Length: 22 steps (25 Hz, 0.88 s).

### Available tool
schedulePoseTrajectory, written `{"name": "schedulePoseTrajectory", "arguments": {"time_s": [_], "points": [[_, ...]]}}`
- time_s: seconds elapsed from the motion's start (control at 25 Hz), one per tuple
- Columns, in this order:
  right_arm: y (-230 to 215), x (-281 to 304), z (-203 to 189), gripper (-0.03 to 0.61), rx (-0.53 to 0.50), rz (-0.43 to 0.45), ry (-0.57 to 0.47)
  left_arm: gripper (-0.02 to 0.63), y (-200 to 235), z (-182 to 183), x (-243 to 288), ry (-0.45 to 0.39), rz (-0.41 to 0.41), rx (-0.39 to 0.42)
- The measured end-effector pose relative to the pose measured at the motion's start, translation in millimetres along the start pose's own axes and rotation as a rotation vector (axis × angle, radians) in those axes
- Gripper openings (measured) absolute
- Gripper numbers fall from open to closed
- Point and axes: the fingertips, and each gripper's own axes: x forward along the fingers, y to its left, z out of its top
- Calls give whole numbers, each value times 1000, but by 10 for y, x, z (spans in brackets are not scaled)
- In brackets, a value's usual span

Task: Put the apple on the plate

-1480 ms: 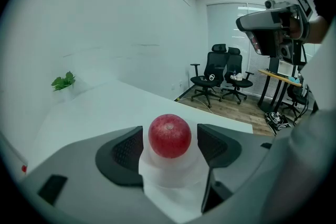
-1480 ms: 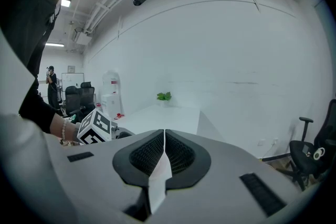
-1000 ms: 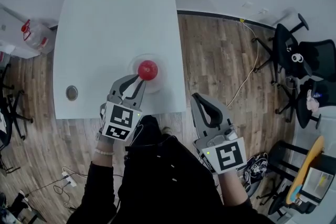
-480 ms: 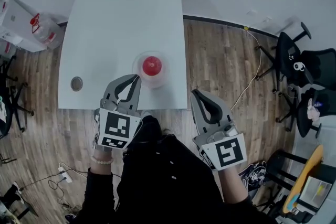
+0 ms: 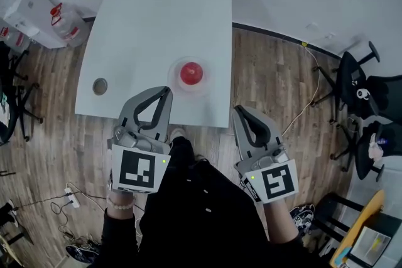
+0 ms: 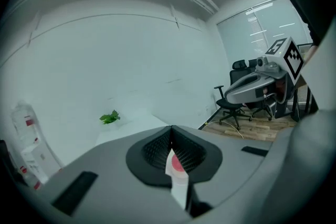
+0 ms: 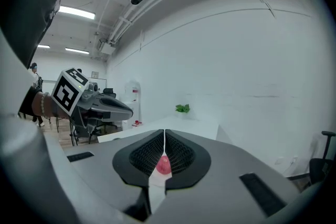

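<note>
**benchlurker:** ok, so where's the apple vs. your grippers right now? Which hand is closer?

**me:** The apple (image 5: 191,72) sits in the middle of the plate (image 5: 174,83), and the plate is near the edge of the table (image 5: 163,9) on my side. So I'd call the task pretty much done. My left gripper (image 5: 166,91) is the closer one. From the head view its tip is just short of the plate's near rim, a bit to the left, pointing up toward the plate. My right gripper (image 5: 241,111) hangs off the plate's near-right side, past the table edge and well apart from it. Through both gripper views the apple lies dead ahead, beyond the jaw tips and not between them.

**benchlurker:** long axis? Does the approach angle matter?

**me:** Nah, it's round, no real long side. I can't make out the stem from here.

**benchlurker:** and the jaws?

**me:** Left is pinched fully together with nothing in it. Right looks closed too, just a hairline slit, also empty. Neither one touches the apple or the plate. If anything's left, my guess is just keeping clear of the plate.
</note>
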Motion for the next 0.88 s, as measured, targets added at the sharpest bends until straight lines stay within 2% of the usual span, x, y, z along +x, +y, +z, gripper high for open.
{"name": "schedulePoseTrajectory", "arguments": {"time_s": [0.2,0.56,0.88], "points": [[50,-48,43,43,1,18,-16,14,1,114,-230,-14,50,23],[128,-161,36,43,-32,67,-21,14,-58,46,-483,13,115,-21],[187,-220,18,43,-48,89,-25,14,-109,-19,-567,31,141,-36]]}}
